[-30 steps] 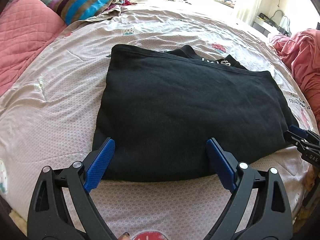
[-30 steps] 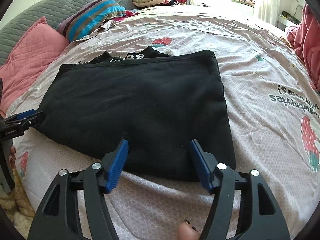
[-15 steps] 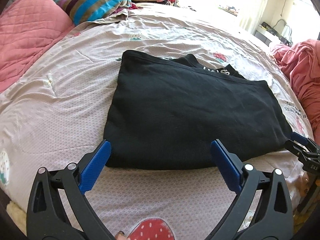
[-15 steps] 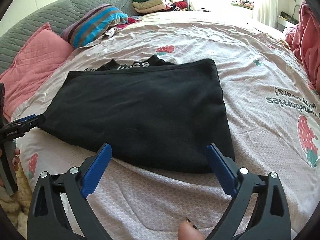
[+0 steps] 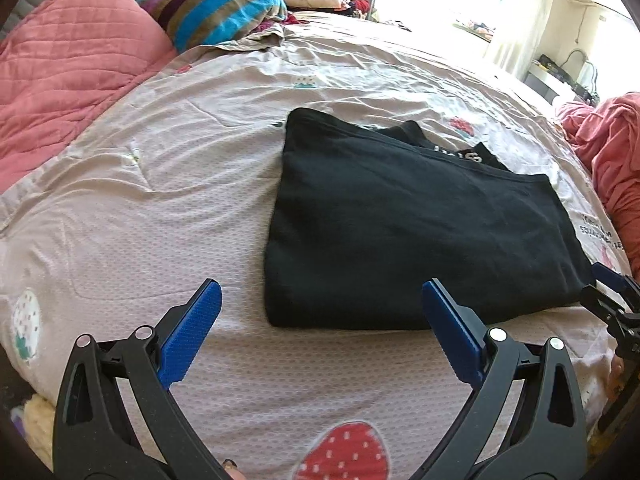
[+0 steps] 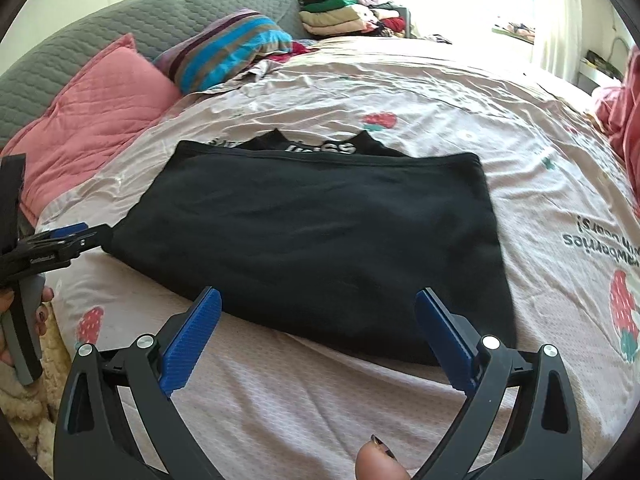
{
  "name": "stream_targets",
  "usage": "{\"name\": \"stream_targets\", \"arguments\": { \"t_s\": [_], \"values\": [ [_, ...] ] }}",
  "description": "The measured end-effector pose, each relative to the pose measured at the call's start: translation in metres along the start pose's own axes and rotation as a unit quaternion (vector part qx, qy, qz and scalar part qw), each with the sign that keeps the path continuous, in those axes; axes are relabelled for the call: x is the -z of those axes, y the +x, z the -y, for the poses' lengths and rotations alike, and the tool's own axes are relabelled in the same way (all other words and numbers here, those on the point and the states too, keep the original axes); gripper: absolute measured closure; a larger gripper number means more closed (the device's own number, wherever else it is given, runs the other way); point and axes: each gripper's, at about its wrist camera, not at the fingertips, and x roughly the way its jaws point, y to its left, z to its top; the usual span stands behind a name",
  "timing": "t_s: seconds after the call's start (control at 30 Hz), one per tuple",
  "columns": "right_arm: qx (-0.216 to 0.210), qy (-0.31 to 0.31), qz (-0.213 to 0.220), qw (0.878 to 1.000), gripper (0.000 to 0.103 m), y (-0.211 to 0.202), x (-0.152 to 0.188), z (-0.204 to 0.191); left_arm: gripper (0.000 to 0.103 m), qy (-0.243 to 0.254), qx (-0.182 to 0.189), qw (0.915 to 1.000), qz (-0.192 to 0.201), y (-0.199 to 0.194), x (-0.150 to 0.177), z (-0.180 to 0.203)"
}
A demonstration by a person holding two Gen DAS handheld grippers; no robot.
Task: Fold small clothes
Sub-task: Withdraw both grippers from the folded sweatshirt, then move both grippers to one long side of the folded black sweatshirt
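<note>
Left wrist view: your left gripper [image 5: 320, 320] is spread wide and holds nothing, hanging over the bedsheet [image 5: 140, 208] just short of the near edge of the black garment [image 5: 400, 232]. The garment lies flat at 1 o'clock from the jaws, already folded into a rough rectangle, with a printed band sticking out at its far edge. Your right gripper [image 5: 612, 300] shows at 3 o'clock, at the garment's near right corner; from here you can't tell how its jaws stand.

Right wrist view: your right gripper [image 6: 318, 326] is spread too, empty, with the garment [image 6: 320, 240] at 12 o'clock, its near edge between the fingers. Your left gripper [image 6: 68, 240] sits at 9 o'clock beside the left corner.

Judgement: at least one fold looks done; probably one more fold left, or just moving it to the pile of folded clothes [image 6: 340, 14] at 12 o'clock.
</note>
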Motion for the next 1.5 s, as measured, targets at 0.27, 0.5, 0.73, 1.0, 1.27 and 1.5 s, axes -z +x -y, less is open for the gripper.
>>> {"name": "stream_targets", "arguments": {
  "t_s": [0.27, 0.5, 0.73, 1.0, 1.27, 1.5],
  "values": [
    [-0.019, -0.042, 0.005, 0.999, 0.005, 0.013, -0.008, -0.039, 0.010, -0.020, -0.009, 0.9998, -0.002, 0.004, -0.004, -0.020],
    [-0.027, -0.090, 0.006, 0.996, 0.005, 0.033, -0.015, -0.080, 0.010, -0.038, -0.012, 0.9992, -0.007, 0.012, -0.014, -0.040],
    [-0.030, -0.149, -0.004, 0.988, 0.005, 0.058, -0.018, -0.124, 0.010, -0.058, -0.016, 0.9981, -0.012, 0.025, -0.030, -0.065],
    [-0.004, -0.218, -0.013, 0.976, 0.005, 0.092, -0.015, -0.167, 0.010, -0.067, -0.016, 0.9974, -0.022, 0.042, -0.049, -0.082],
    [0.026, -0.266, -0.007, 0.964, 0.005, 0.124, -0.019, -0.195, 0.010, -0.069, -0.015, 0.9968, -0.037, 0.064, -0.062, -0.087],
    [0.040, -0.269, -0.002, 0.962, 0.005, 0.144, -0.033, -0.201, 0.010, -0.071, 0.006, 0.9959, -0.055, 0.085, -0.074, -0.078]
  ]
}}
